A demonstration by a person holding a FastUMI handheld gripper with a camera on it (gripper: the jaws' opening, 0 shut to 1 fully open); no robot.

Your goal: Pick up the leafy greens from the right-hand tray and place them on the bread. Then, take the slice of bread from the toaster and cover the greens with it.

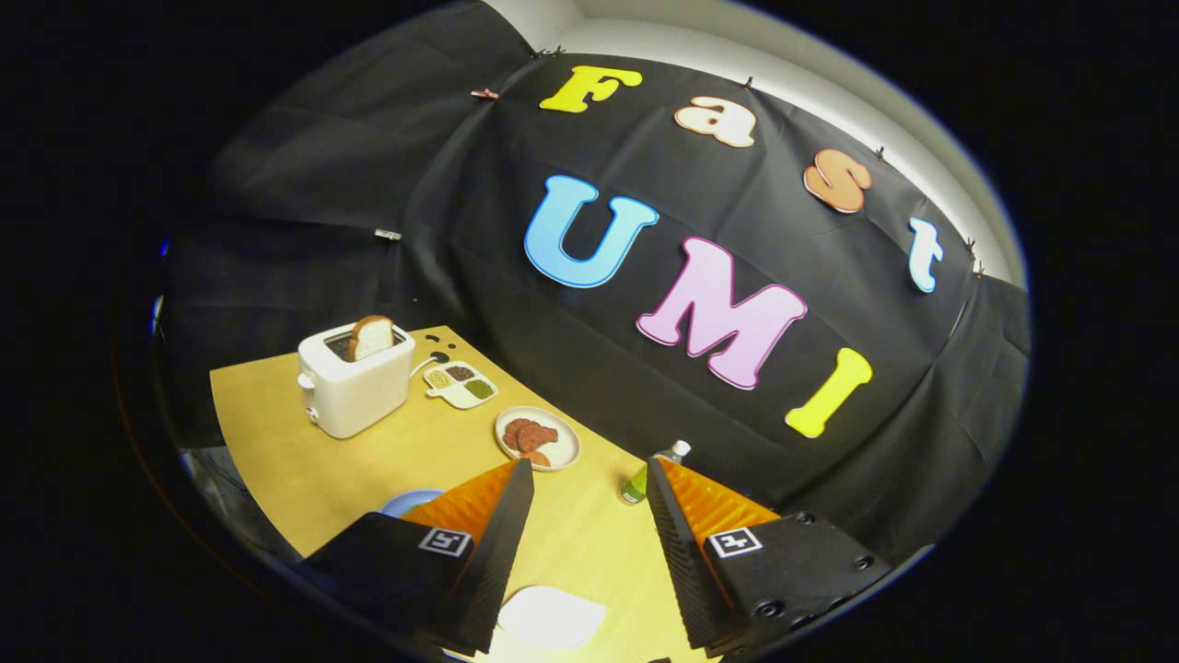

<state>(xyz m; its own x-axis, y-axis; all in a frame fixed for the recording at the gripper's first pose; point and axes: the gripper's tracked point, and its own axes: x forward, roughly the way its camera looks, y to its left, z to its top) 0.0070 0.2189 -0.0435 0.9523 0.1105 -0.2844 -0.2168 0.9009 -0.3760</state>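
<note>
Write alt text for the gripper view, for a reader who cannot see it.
The tool hangs open over a wooden table, its fingers apart with nothing between them. Beyond them stand a white toaster with a bread slice sticking up, a divided condiment tray, a plate of sliced meat and a small bottle. A white tray lies below the fingers.

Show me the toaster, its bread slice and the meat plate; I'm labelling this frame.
toaster (355,391): gripper view, front wall.
bread slice (373,337): gripper view, face above slot.
plate (566,451): gripper view, bare rim.
</note>
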